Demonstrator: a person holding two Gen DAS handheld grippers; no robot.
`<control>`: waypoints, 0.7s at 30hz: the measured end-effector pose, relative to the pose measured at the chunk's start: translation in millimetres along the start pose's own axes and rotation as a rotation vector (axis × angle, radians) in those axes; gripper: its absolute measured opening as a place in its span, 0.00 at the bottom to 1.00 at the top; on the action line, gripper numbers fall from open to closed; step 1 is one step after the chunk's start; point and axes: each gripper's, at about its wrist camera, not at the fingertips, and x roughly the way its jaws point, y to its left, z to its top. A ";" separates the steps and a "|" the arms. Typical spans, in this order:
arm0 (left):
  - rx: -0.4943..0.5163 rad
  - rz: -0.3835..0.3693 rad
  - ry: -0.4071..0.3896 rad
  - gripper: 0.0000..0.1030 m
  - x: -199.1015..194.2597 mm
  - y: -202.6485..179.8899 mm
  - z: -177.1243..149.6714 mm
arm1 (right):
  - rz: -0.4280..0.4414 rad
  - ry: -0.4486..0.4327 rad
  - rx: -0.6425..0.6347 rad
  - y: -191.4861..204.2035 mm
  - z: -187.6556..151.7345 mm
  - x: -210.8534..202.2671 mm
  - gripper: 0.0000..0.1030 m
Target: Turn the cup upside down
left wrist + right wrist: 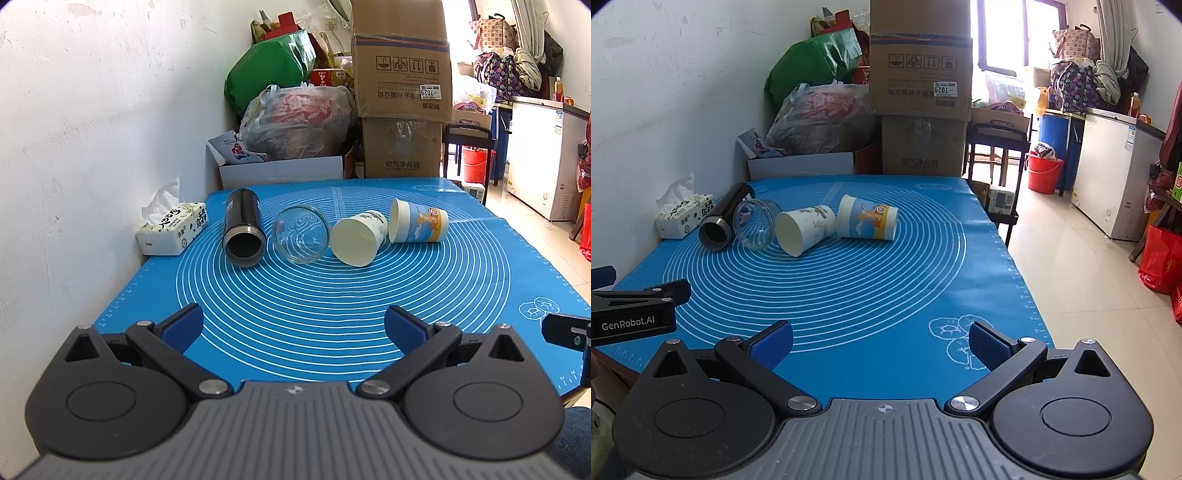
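Observation:
Several cups lie on their sides in a row on the blue mat (295, 295): a black metal flask (242, 225), a clear glass (301, 234), a white paper cup (360, 236) and a blue cartoon paper cup (419, 221). The right wrist view shows them too: the flask (726, 216), the glass (755, 223), the white cup (805, 229) and the blue cup (868, 218). My left gripper (293, 328) is open and empty, well short of the cups. My right gripper (881, 341) is open and empty near the mat's front edge. The left gripper's side (631, 310) shows at the left of the right wrist view.
A tissue box (171, 230) sits at the mat's left edge by the white wall. Cardboard boxes (400, 85) and bags (295, 118) are stacked behind the table. To the right, the table edge drops to a tiled floor with a red bucket (1043, 173) and a freezer (1108, 177).

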 end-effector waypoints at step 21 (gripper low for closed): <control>0.162 -0.036 -0.091 1.00 13.5 -24.5 34.9 | -0.043 -0.041 0.031 -24.4 18.0 1.9 0.99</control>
